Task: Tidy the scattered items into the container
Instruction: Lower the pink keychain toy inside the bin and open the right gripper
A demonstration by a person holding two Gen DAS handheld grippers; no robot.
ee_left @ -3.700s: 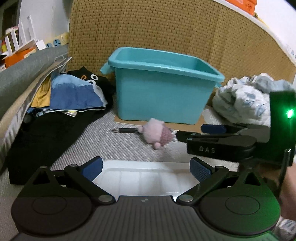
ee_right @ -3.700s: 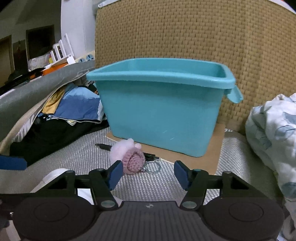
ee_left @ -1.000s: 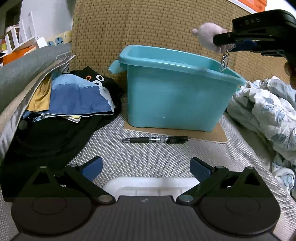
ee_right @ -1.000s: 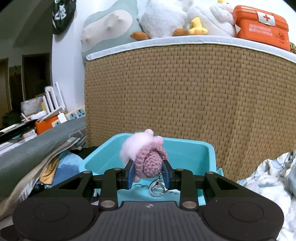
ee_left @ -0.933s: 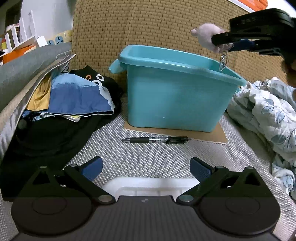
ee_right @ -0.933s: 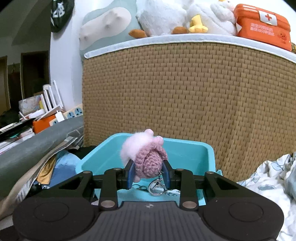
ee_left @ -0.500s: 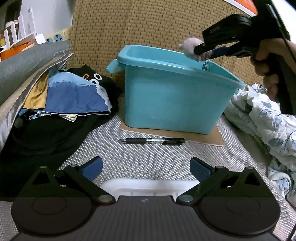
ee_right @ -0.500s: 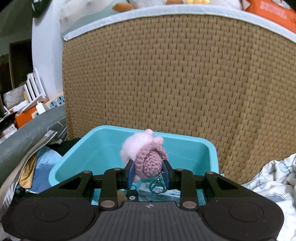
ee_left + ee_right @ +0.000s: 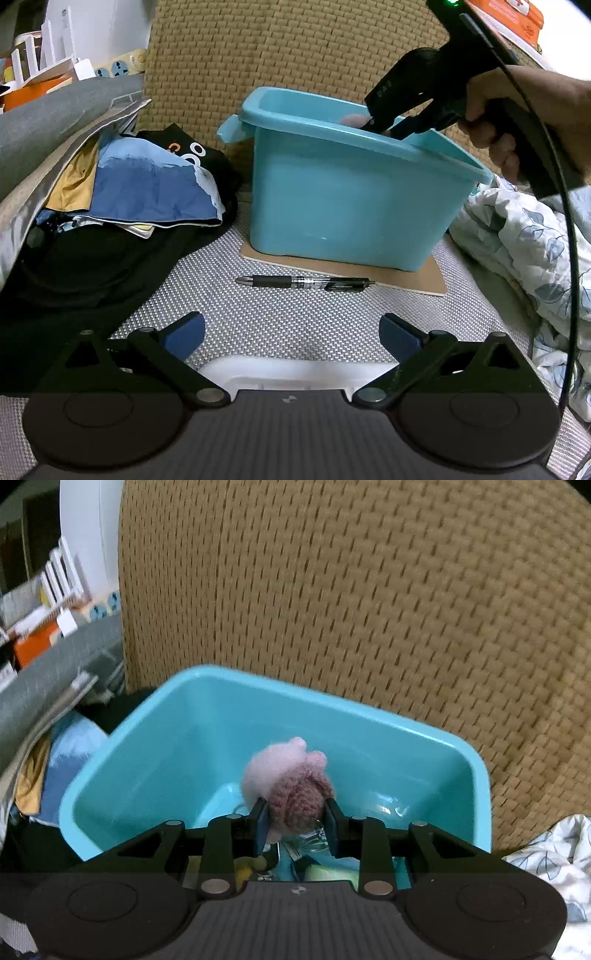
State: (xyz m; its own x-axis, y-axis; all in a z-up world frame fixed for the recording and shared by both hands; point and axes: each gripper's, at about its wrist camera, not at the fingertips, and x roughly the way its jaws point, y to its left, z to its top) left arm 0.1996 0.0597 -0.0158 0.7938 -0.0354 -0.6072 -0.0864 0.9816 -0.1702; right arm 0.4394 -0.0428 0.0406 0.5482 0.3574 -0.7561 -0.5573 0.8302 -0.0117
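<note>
A pink crochet keychain toy [image 9: 286,782] sits between the pads of my right gripper [image 9: 295,825], which is shut on it and tilted down inside the teal bin [image 9: 155,738]. Several small items lie on the bin's floor beneath it. In the left wrist view the teal bin [image 9: 351,199] stands on a cardboard sheet, and the right gripper [image 9: 373,123] dips over its far rim, with the pink toy [image 9: 352,120] just showing. A black pen [image 9: 306,282] lies on the grey mat in front of the bin. My left gripper [image 9: 291,334] is open above a white lid [image 9: 288,376].
A pile of clothes and blue fabric [image 9: 147,184] lies left of the bin. A crumpled floral sheet [image 9: 535,243] sits to the right. A woven wicker wall [image 9: 369,590] rises behind the bin. A person's hand [image 9: 517,110] holds the right gripper.
My right gripper has carried the pink toy from above the bin's rim down into the bin, tilting downward. The left gripper has stayed open and almost still.
</note>
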